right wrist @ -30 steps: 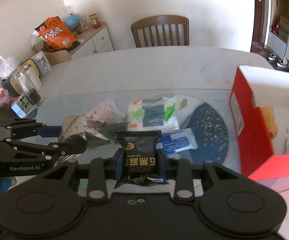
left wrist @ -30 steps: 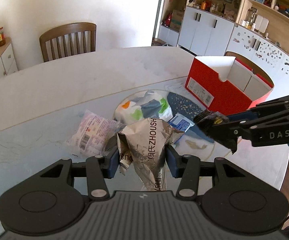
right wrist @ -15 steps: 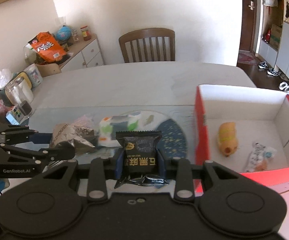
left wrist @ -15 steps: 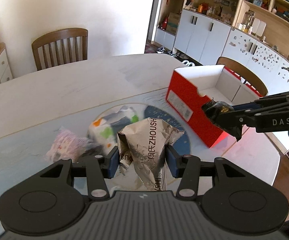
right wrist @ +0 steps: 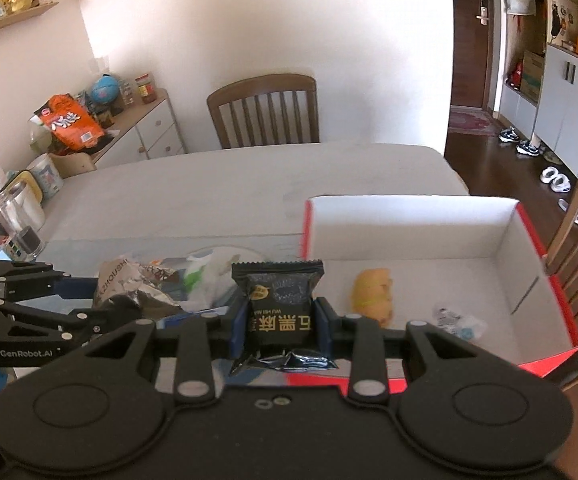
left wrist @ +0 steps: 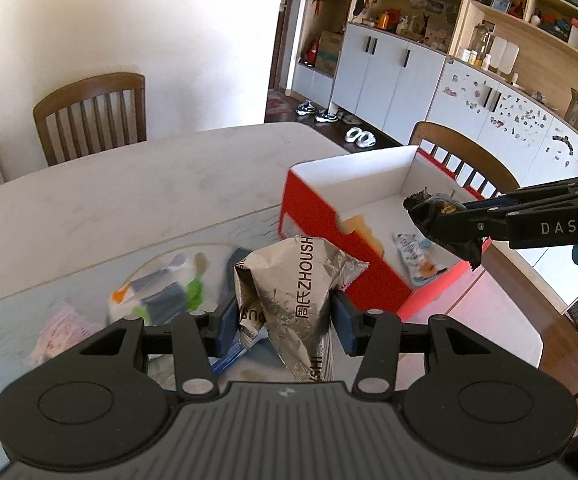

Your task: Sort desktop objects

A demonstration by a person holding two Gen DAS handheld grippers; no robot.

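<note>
Fingers first: our left gripper (left wrist: pixel 283 314) has its blue pads pinched on a crumpled silver foil bag (left wrist: pixel 297 284), which stands upright between them, above the table's near side. Our right gripper (right wrist: pixel 281 320) pinches a small black snack packet (right wrist: pixel 279 300) between its pads, with the packet's crimped top edge pointing away from us.

Left to right, from the left wrist view: at the far left edge a pink printed packet (left wrist: pixel 59 334) lies blurred on the table (left wrist: pixel 129 200). Just right of it sits a white pouch with orange, green and grey patches (left wrist: pixel 157 296), partly behind the left gripper's pad. The foil bag comes next, in the middle. Right of it stands the red box (left wrist: pixel 321 216), open at the top and white inside, resting on the table's right part. In the right wrist view the box holds a yellow-orange item (right wrist: pixel 371 294) near its left wall and a small white wrapped item (right wrist: pixel 455 320) to the right of that, apart from each other. In that view the black packet sits in front of the box's near left corner; we cannot tell whether it is over the rim.

A wooden chair (right wrist: pixel 265 110) stands at the table's far side, and a second chair (left wrist: pixel 461 152) is behind the box on the right.
</note>
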